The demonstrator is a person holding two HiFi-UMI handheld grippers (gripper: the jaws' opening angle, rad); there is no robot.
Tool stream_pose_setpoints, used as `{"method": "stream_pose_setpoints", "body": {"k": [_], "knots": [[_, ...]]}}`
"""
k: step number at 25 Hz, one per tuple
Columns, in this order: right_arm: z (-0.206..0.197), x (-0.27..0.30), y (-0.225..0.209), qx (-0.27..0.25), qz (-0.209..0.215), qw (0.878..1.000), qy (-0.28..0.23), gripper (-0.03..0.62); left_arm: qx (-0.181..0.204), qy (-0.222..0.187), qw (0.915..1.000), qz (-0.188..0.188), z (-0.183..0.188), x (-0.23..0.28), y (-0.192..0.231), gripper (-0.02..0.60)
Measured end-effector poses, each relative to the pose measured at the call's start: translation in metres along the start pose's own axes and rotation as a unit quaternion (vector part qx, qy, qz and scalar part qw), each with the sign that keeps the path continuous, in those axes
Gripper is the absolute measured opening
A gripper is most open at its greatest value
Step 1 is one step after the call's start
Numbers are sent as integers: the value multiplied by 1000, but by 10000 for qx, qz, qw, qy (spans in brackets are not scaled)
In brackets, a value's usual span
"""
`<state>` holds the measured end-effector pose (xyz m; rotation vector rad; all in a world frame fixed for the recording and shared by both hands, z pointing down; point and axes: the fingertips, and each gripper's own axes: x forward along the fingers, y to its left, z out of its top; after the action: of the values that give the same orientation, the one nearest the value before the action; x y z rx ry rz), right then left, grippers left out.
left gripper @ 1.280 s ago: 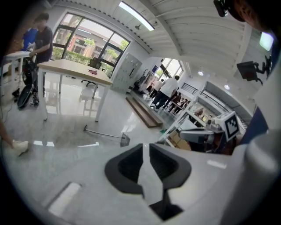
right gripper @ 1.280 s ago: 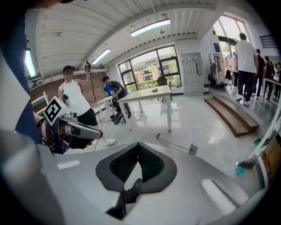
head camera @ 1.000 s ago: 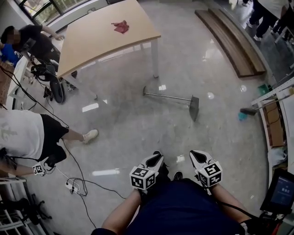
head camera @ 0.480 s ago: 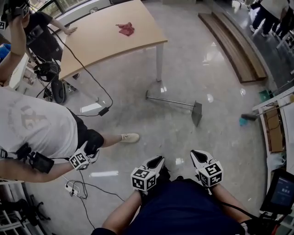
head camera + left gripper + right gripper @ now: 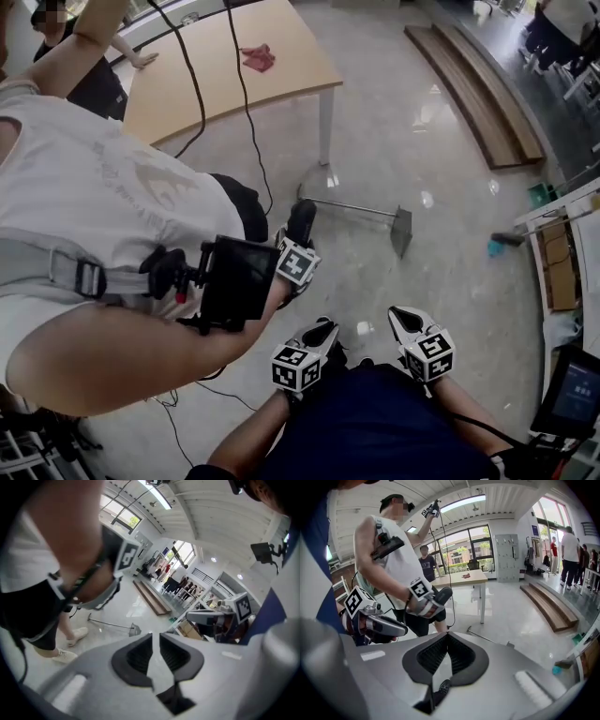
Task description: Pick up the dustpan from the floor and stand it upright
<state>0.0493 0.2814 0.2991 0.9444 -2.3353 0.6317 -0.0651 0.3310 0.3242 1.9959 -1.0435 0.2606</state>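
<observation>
The dustpan (image 5: 400,231) lies flat on the glossy floor, its long metal handle (image 5: 347,203) pointing left toward a table leg. It also shows small in the left gripper view as the dustpan (image 5: 134,630), and partly behind the jaws in the right gripper view as the dustpan (image 5: 508,645). My left gripper (image 5: 320,331) and right gripper (image 5: 404,318) hover side by side close to my body, well short of the dustpan. Both are shut with nothing between the jaws. A thin slit shows between the left gripper's pads (image 5: 154,644).
A person in a white shirt (image 5: 112,187) fills the left of the head view, one gripper (image 5: 296,251) reaching near the handle's end. Behind stand a wooden table (image 5: 187,84) with a red cloth (image 5: 258,58), a long bench (image 5: 478,84), and a brush (image 5: 511,234) by shelves.
The person in the white shirt has stepped rightward and closer, now covering the floor on the left, one gripper near the dustpan handle. My own grippers have barely shifted.
</observation>
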Motion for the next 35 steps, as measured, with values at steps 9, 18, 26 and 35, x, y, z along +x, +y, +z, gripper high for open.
{"method": "stream_pose_setpoints", "body": {"k": [9, 18, 26, 35], "knots": [[-4, -1, -2, 1, 26, 10000, 20, 11, -12, 106, 9999, -106, -12, 5, -10, 48], [-10, -5, -1, 64, 18, 9999, 144, 11, -100, 174, 9997, -151, -18, 7, -12, 48], [-19, -4, -3, 145, 7, 9996, 241, 11, -152, 230, 9995, -158, -19, 9, -9, 48], [-5, 12, -2, 183, -73, 9996, 178, 11, -92, 229, 9995, -190, -1, 9, 7, 48]]}}
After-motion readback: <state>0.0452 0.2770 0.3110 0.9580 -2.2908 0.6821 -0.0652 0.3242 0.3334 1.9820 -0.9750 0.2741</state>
